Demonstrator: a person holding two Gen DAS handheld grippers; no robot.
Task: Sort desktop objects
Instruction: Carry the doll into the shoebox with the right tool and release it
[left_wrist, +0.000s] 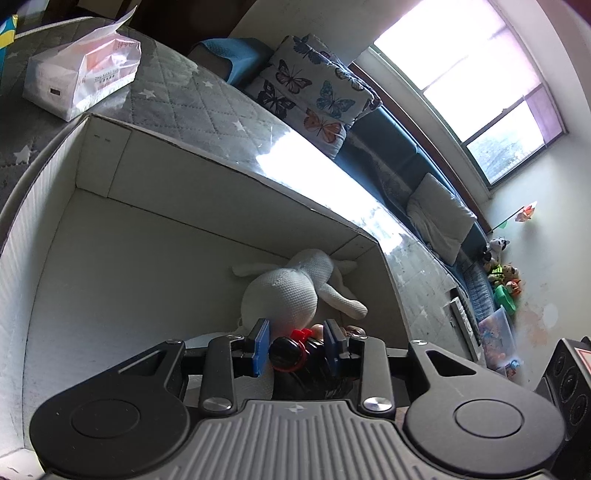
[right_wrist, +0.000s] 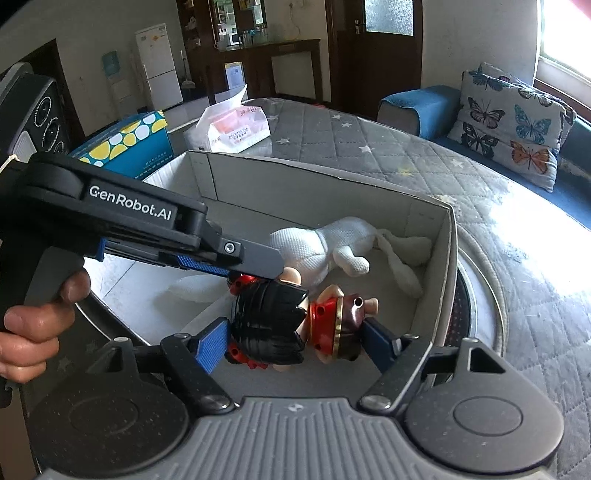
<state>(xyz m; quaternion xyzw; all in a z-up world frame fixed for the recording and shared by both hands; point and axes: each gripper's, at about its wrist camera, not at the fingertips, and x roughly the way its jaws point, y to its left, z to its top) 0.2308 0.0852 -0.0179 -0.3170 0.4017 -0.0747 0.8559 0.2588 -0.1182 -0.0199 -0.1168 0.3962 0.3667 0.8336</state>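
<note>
Box (right_wrist: 441, 236): white cardboard, open-topped, rectangular, on a quilted grey star-print table (right_wrist: 406, 162).

Doll (right_wrist: 291, 325): glossy hard plastic, spiky black hair, red-and-gold body; lies sideways over the box's near right part.

Left gripper (left_wrist: 297, 341): blue ribbed pads clenched on the doll's black head.

Right gripper (right_wrist: 295, 338): pads spread at either end of the doll, head side and body side; whether they press it cannot be told.

Rabbit (right_wrist: 314, 247): white knitted plush, long limp ears, lying in the box's far right corner, just beyond the doll.

Tissue pack (right_wrist: 231, 127): soft plastic wrap, beyond the box.
</note>
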